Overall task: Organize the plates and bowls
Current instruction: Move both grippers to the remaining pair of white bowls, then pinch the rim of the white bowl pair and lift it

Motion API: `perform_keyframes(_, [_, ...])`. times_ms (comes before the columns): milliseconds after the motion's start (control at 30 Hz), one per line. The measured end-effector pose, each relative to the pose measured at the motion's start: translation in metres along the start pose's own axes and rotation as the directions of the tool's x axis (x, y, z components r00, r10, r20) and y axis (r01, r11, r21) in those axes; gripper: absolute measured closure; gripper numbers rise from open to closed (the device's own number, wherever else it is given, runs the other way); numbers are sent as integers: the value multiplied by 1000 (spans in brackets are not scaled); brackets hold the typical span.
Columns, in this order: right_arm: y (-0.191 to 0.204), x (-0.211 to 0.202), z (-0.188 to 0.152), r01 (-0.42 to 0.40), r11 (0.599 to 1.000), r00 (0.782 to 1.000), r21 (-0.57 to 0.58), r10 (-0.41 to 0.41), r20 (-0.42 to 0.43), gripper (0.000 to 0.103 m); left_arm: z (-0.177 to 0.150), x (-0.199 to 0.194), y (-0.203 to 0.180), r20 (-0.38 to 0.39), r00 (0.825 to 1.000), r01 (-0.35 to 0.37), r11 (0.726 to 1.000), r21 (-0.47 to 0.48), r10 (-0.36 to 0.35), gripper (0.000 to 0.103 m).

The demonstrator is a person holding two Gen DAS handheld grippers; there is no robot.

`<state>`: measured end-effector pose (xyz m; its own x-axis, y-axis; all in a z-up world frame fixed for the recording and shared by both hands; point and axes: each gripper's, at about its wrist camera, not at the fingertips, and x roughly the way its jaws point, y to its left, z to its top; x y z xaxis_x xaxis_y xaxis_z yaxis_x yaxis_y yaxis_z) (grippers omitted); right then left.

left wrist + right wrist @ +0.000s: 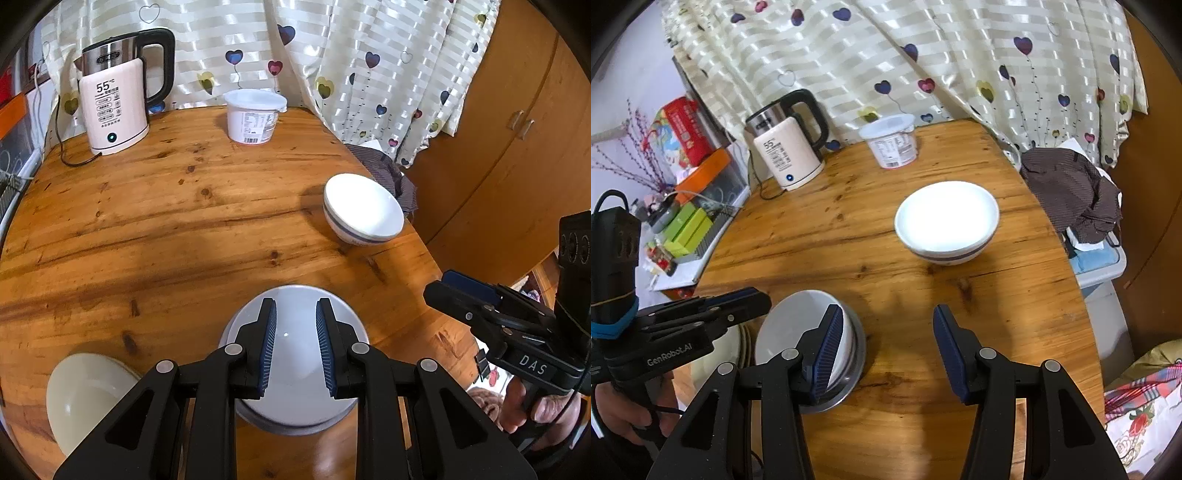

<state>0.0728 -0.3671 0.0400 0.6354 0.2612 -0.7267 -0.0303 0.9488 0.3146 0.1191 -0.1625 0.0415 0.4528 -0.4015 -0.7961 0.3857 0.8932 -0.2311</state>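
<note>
A white bowl with a blue band (364, 208) (947, 221) stands near the table's right edge. A grey-white bowl (295, 354) (798, 332) sits near the front edge, seemingly nested in a metal one. A cream bowl (85, 398) lies at the front left. My left gripper (295, 343) hovers over the grey-white bowl, jaws open with a gap, holding nothing. It also shows in the right wrist view (738, 306). My right gripper (882, 343) is open and empty over the table, just right of that bowl; it shows side-on in the left wrist view (458, 291).
On the wooden table (177, 221), a pink electric kettle (114, 107) (788, 151) and a white lidded tub (255, 116) (892, 142) stand at the back by a curtain. Dark cloth (1071, 192) lies beside the right edge. Boxes (687, 225) sit left of the table.
</note>
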Motion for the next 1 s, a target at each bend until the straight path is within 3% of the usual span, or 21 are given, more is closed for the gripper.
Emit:
perform_keyframes(333, [-19, 4, 10, 22, 999, 1000, 32, -23, 7, 53, 19, 18, -11, -21, 1000, 23, 1000, 17, -23, 80])
perform_keyframes(667, [-34, 14, 23, 39, 998, 999, 55, -39, 11, 66, 37, 36, -21, -44, 998, 54, 998, 27, -52, 80])
perform_keyframes(1000, [-54, 31, 41, 65, 995, 998, 82, -65, 5, 73, 61, 59, -19, -62, 994, 87, 996, 3, -87, 80])
